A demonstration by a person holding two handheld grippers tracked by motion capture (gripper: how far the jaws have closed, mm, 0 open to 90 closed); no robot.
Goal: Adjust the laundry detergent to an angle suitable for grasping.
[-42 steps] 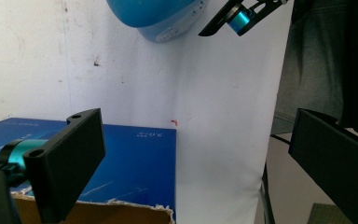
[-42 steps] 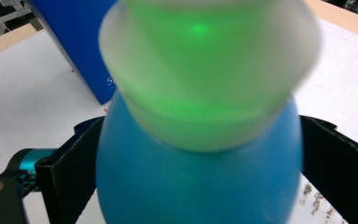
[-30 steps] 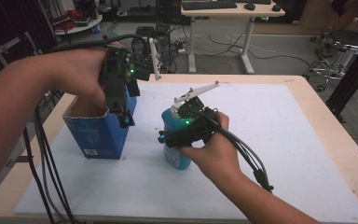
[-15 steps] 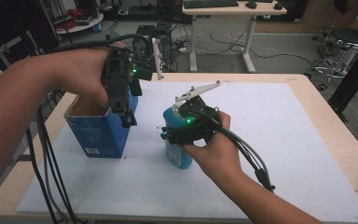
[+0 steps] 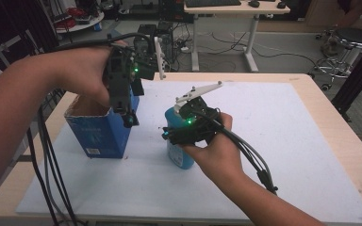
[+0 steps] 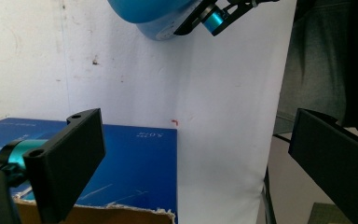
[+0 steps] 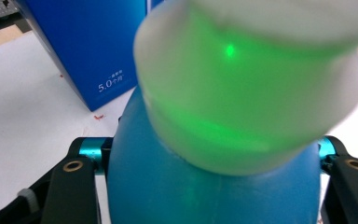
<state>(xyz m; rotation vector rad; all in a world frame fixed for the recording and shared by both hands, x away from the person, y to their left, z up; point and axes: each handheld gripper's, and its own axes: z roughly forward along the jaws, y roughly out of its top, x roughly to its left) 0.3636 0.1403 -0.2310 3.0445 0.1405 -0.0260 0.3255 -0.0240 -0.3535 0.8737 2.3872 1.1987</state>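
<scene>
A blue bottle stands upright on the white mat at mid-table. My right gripper is shut on its body, one jaw on each side. In the right gripper view the bottle rises between the jaws of the right gripper, and its pale cap glows green. An open blue carton stands at the left of the mat. My left gripper hangs open over the carton's right edge and holds nothing. Its own view looks down between the wide-apart jaws of the left gripper at the carton, with the bottle beyond.
The mat covers most of a wooden table. Cables trail from both grippers, off the left edge and down past my right forearm. Desks, a stool and floor cables lie beyond the far edge.
</scene>
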